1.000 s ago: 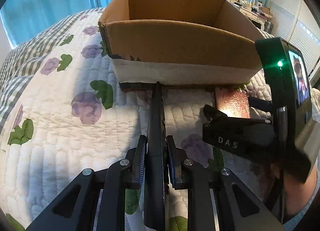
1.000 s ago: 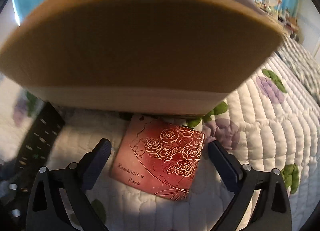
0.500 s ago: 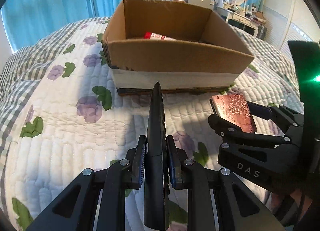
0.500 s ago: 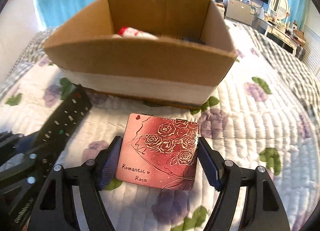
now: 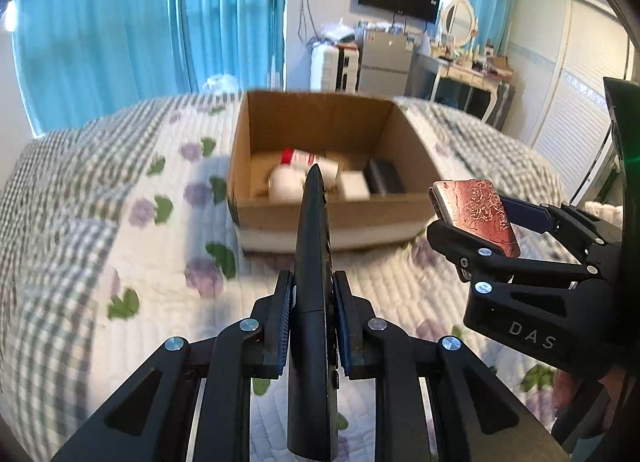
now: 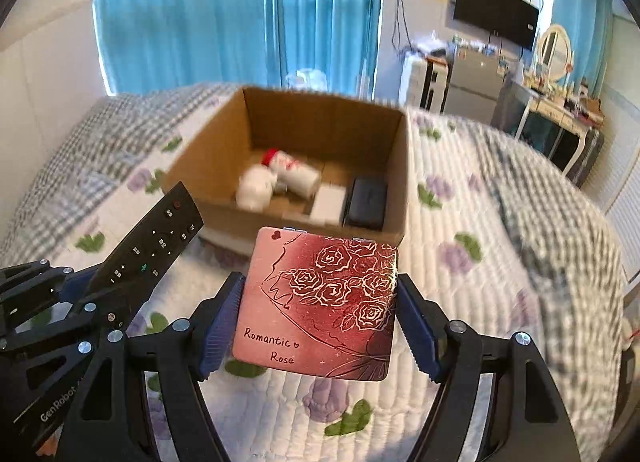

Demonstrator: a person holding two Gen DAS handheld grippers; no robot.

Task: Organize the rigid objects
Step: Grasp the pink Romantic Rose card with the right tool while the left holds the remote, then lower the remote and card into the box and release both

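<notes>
My left gripper is shut on a black remote control, held edge-up above the quilt; the remote also shows in the right wrist view. My right gripper is shut on a flat red tin with gold roses and the words "Romantic Rose"; the tin also shows in the left wrist view. Both are held in the air in front of an open cardboard box that holds white bottles, a white block and a black case.
The box stands on a quilted bed with purple flowers and a checked border. Blue curtains, a wall TV, a small fridge and a dressing table stand behind the bed.
Both grippers have risen from the quilt with their objects. The right gripper closed on the tin and lifted it. The inside of the box has come into view.
</notes>
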